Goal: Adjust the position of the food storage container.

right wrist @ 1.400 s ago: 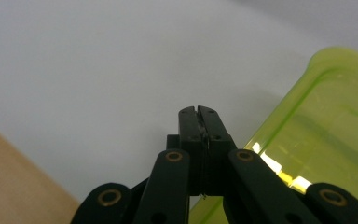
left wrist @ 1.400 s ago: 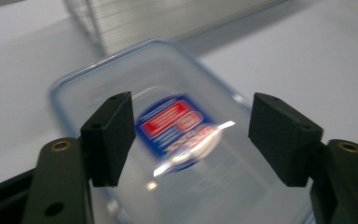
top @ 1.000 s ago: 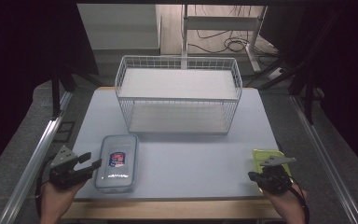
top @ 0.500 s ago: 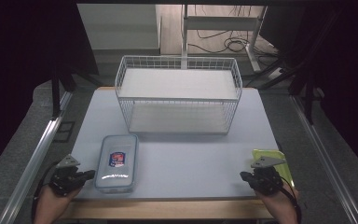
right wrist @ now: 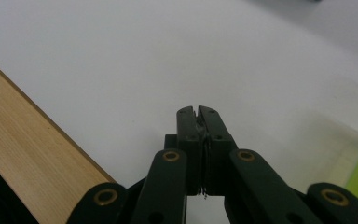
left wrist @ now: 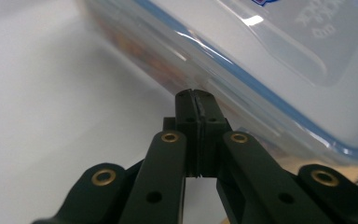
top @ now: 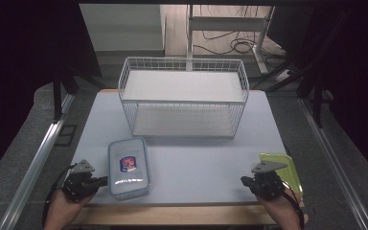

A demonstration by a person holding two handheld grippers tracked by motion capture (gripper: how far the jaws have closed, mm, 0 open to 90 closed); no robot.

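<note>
Left gripper (top: pixel 101 181): my jaws pressed together, empty, tips just short of the lidded plastic container's (top: pixel 128 167) near side.
Right gripper (top: pixel 246 180): jaws closed on nothing, over bare white tabletop (top: pixel 196 163).
Yellow-green tray (top: pixel 290 172): just beside my right gripper, outboard.
Wire basket (top: pixel 184 97): well ahead of both.

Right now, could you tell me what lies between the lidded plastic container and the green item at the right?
In the high view, only bare table between container and green item.
</note>
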